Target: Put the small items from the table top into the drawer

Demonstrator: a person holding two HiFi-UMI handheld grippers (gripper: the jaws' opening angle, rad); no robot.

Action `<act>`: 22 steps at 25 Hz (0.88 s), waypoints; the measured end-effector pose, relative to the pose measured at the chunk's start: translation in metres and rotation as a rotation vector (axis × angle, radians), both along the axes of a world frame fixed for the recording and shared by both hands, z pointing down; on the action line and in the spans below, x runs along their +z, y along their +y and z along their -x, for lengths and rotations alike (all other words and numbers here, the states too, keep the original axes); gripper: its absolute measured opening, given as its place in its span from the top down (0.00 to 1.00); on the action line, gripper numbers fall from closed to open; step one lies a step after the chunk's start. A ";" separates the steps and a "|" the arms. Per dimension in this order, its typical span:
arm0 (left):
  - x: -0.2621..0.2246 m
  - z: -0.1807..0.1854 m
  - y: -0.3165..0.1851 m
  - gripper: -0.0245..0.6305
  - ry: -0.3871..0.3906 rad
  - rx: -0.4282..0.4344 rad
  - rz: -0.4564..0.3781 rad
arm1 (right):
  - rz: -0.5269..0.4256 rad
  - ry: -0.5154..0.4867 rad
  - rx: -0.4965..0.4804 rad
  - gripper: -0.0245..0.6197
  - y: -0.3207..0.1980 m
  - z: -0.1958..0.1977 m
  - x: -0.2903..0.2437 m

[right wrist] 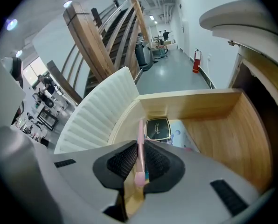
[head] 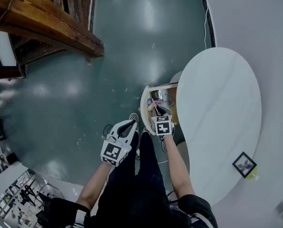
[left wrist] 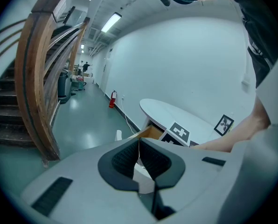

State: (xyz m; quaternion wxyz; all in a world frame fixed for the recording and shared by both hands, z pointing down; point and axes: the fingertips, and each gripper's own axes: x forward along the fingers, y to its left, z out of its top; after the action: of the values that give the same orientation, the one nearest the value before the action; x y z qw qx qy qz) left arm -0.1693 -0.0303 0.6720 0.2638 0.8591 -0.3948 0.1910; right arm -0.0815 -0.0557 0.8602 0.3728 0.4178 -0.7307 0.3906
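Note:
The open wooden drawer (head: pixel 145 101) juts out from under the white oval table (head: pixel 217 108). My right gripper (head: pixel 155 109) hangs just over it, shut on a thin pink pen (right wrist: pixel 140 127) that sticks out past the pads toward the drawer's (right wrist: pixel 190 104) inside. A dark compact case (right wrist: pixel 157 129) and a pale blue card (right wrist: pixel 182 136) lie on the drawer's floor. My left gripper (head: pixel 133 119) stays to the left of the drawer above the floor, its jaws (left wrist: pixel 139 146) shut with nothing between them. A small black picture frame (head: pixel 244 164) stands on the table near its right edge.
A wooden staircase (head: pixel 46 23) rises at the upper left over the green floor. The drawer's ribbed white front (right wrist: pixel 94 115) curves at its left side. A red fire extinguisher (left wrist: pixel 112 98) stands by the far wall. Shelves with clutter (head: pixel 18 198) sit at the lower left.

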 end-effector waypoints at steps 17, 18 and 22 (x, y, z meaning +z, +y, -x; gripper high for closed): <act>-0.013 0.010 0.012 0.93 0.001 -0.005 -0.021 | -0.026 -0.033 0.032 0.74 0.013 0.001 -0.016; -0.016 0.011 0.012 0.93 0.002 -0.005 -0.027 | -0.033 -0.034 0.032 0.74 0.012 0.002 -0.020; -0.028 0.013 0.013 0.93 0.006 -0.003 -0.049 | -0.075 -0.035 0.027 0.74 0.009 0.005 -0.044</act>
State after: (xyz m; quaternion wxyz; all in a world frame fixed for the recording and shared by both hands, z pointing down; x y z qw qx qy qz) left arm -0.1821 -0.0176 0.6441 0.2443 0.8654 -0.3996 0.1783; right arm -0.0868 -0.0472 0.8164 0.3387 0.4343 -0.7454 0.3755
